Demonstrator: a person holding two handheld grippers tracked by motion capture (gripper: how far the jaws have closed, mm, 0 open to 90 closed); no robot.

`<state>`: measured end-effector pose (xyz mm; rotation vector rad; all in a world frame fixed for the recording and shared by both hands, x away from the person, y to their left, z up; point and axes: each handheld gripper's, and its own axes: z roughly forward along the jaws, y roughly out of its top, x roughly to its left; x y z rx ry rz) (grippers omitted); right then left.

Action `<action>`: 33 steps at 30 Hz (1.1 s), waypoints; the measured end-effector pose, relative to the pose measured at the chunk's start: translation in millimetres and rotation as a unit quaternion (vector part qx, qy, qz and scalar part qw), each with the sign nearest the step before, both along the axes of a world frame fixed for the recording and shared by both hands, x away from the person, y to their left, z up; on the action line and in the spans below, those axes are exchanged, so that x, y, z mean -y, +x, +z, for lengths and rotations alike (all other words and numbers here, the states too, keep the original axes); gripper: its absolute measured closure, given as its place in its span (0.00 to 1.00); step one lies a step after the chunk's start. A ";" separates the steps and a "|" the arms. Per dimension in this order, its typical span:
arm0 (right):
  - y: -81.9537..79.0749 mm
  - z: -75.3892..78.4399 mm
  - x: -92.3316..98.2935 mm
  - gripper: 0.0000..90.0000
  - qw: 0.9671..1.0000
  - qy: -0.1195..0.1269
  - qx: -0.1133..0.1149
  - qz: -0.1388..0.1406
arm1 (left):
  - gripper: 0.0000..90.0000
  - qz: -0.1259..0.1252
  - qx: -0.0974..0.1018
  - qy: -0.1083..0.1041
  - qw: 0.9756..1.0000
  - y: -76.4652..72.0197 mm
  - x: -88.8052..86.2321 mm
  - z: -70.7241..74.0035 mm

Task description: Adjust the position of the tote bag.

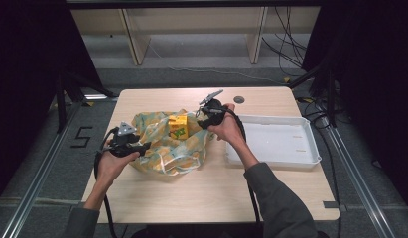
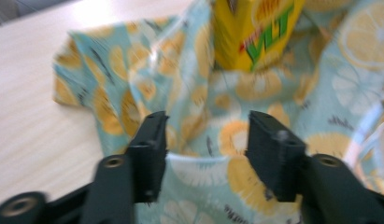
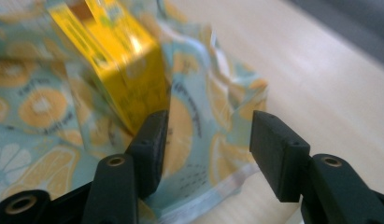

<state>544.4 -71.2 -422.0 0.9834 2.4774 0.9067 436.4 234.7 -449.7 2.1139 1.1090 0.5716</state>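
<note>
A light blue cloth printed with orange slices lies crumpled on the wooden table. On it stands a yellow drink carton. My left gripper is at the cloth's left edge, jaws open over the fabric, with the carton beyond. My right gripper hovers at the cloth's right side, open, its jaws over a raised fold of cloth beside the carton. Nothing is pinched in either.
A white shallow tray sits on the right part of the table, just right of my right hand. A round grommet marks the table's far edge. Shelving and cables lie beyond the table.
</note>
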 end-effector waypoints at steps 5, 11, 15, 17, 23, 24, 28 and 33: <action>6.8 -17.0 2.1 0.33 0.998 0.048 -0.037 -0.004 | 0.76 -0.016 -0.019 0.010 1.000 4.4 4.9 -19.9; -2.7 16.5 6.4 0.42 0.994 0.109 0.012 0.024 | 0.90 -0.022 -0.016 0.013 1.000 3.1 8.4 -21.3; -13.0 23.8 3.6 0.69 0.998 0.055 0.014 0.023 | 0.95 -0.036 -0.027 0.026 0.999 2.3 8.7 -23.6; -11.6 12.9 0.0 0.78 1.000 0.002 0.006 0.025 | 0.97 -0.035 -0.027 0.027 0.999 1.6 9.0 -24.8; 4.7 -28.9 -10.4 0.94 0.994 -0.103 -0.039 0.016 | 1.00 -0.035 -0.037 0.034 0.998 0.8 3.9 -31.9; 7.8 -34.4 -11.4 0.95 0.993 -0.113 -0.044 0.015 | 1.00 -0.031 -0.041 0.029 0.998 0.4 3.3 -33.7; 12.3 -51.9 -16.6 0.96 0.988 -0.141 -0.061 0.016 | 1.00 -0.029 -0.045 0.032 0.998 -0.1 -1.9 -38.1; 15.3 -56.7 -16.3 0.80 0.989 -0.135 -0.057 0.014 | 0.99 -0.029 -0.045 0.026 0.998 -4.8 -4.3 -33.7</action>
